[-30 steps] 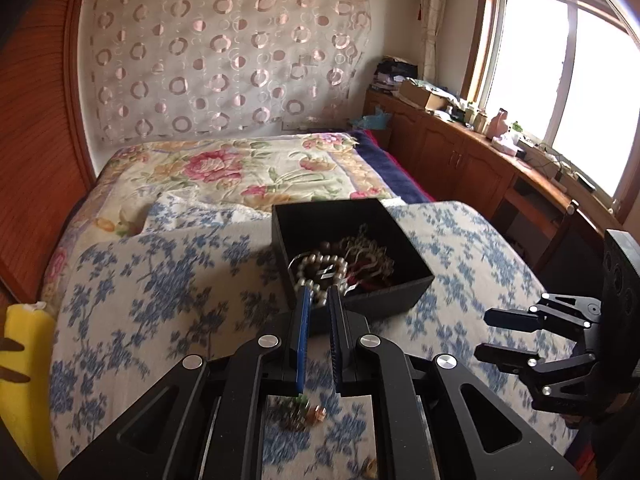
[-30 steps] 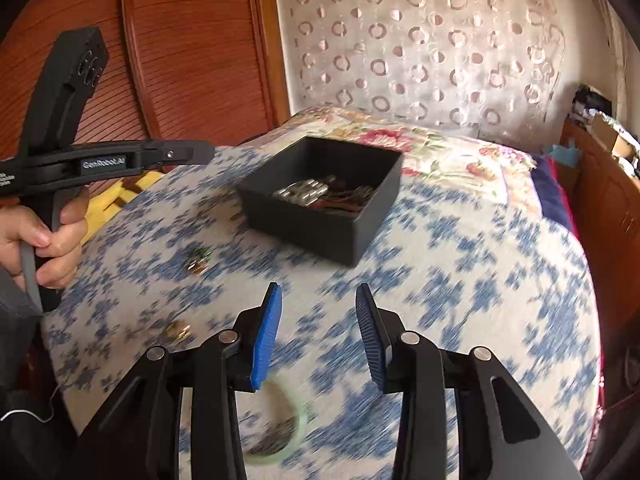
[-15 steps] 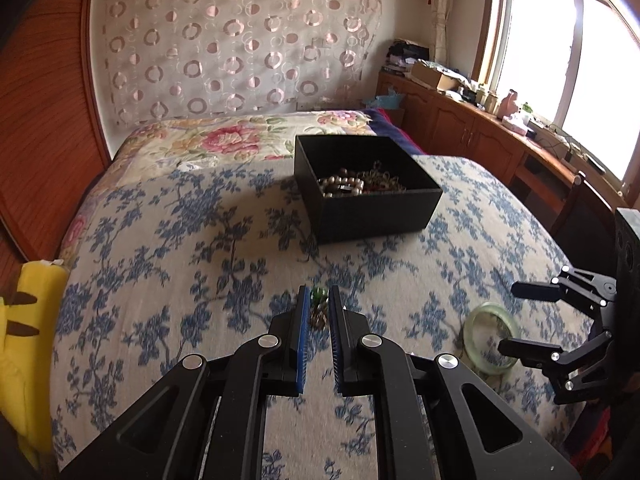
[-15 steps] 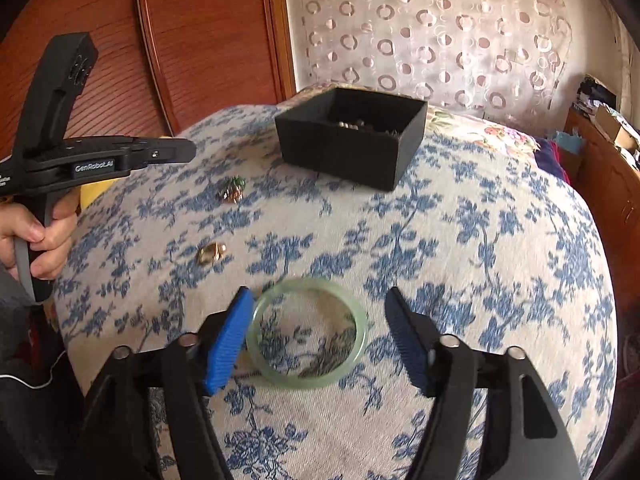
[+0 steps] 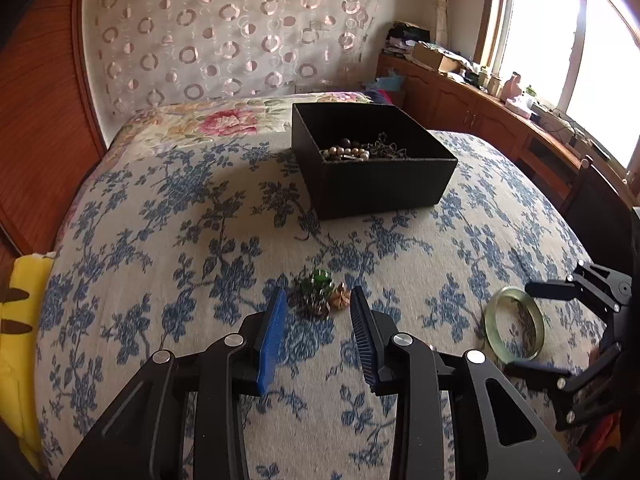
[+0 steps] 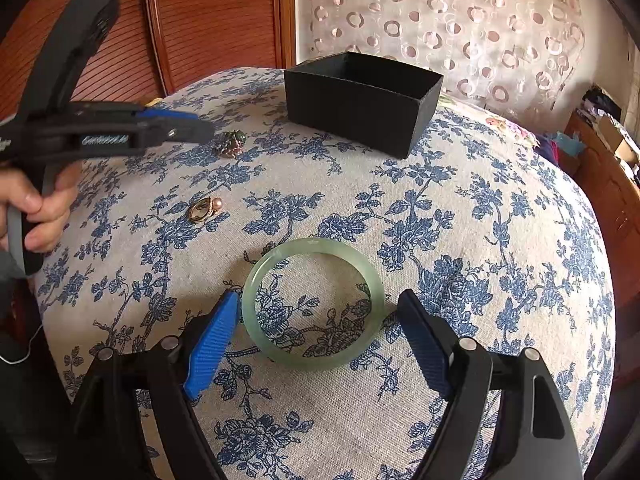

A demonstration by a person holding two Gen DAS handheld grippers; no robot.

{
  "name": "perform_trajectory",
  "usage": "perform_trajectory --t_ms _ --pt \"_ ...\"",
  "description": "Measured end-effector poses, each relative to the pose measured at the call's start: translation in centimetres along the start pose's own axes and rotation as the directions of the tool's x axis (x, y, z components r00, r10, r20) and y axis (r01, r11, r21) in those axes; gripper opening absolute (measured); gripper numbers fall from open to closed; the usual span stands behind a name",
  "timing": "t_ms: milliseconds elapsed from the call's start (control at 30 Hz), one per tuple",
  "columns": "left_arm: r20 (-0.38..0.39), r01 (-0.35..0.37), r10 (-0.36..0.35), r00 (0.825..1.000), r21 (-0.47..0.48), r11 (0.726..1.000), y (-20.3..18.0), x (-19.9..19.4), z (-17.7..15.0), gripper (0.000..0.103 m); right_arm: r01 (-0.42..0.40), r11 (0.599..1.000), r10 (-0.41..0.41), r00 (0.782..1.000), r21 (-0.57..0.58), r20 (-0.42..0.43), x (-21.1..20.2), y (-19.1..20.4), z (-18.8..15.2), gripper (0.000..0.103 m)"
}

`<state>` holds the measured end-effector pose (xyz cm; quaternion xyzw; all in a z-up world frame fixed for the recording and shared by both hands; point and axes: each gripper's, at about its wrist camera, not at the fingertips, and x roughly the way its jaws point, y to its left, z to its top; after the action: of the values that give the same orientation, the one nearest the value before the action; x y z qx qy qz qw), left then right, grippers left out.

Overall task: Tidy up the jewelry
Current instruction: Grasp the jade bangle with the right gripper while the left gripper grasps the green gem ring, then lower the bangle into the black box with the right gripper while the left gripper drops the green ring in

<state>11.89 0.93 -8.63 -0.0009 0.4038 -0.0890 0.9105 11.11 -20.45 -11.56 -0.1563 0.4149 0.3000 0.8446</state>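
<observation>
A black box (image 5: 380, 188) with beads and chains (image 5: 348, 152) inside stands on the blue-flowered cloth. A green and brown brooch cluster (image 5: 320, 280) lies on the cloth between the tips of my left gripper (image 5: 317, 295). Its jaws are opening, and the pads are not touching the cluster. A pale green jade bangle (image 6: 312, 246) lies flat between the fingers of my right gripper (image 6: 318, 300). Those jaws are opening too, wide and clear of the rim. From the right wrist view I see the left gripper (image 6: 196, 128) beside the brooch (image 6: 230, 144). A small gold piece (image 6: 204, 208) lies apart.
The box (image 6: 360, 104) sits at the far side of the cloth. A yellow cushion (image 5: 20, 320) lies at the left edge. A hand (image 6: 36, 208) holds the left gripper's handle. Wooden panels stand at the left, and cabinets (image 5: 460, 104) run under the window at the right.
The left gripper came down from over the box to the brooch cluster and its shut jaws parted. The right gripper sank over the bangle and its jaws spread wider.
</observation>
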Motion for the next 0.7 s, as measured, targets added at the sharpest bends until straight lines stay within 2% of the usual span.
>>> perform_trajectory --t_ms 133,233,467,533,633,700 --pt "-0.018 0.005 -0.006 1.000 -0.011 1.000 -0.1 1.6 1.0 0.031 -0.003 1.000 0.003 1.000 0.001 -0.001 0.0 0.0 0.0 0.083" --pt "-0.039 0.014 -0.015 0.999 -0.037 0.999 0.1 2.6 1.2 0.021 -0.003 1.000 0.003 1.000 0.001 -0.001 0.1 -0.1 0.0 0.083" --pt "-0.041 -0.004 0.002 0.999 -0.032 0.999 0.0 3.0 1.2 0.019 -0.003 1.000 0.003 1.000 0.003 -0.001 0.1 -0.1 0.0 0.083" --pt "-0.040 -0.008 0.006 0.999 -0.035 0.999 0.2 3.2 1.1 0.015 0.000 1.000 0.000 1.000 0.007 0.004 0.0 -0.1 0.0 0.074" --pt "-0.037 0.001 -0.003 0.999 -0.053 0.999 0.7 3.3 1.1 0.007 0.004 1.000 -0.004 1.000 0.002 0.015 -0.2 0.1 -0.1 0.074" --pt "-0.043 0.002 -0.004 0.999 -0.056 0.998 1.0 3.4 1.0 0.007 0.003 1.000 -0.003 1.000 0.001 0.012 -0.2 0.3 -0.1 0.074"
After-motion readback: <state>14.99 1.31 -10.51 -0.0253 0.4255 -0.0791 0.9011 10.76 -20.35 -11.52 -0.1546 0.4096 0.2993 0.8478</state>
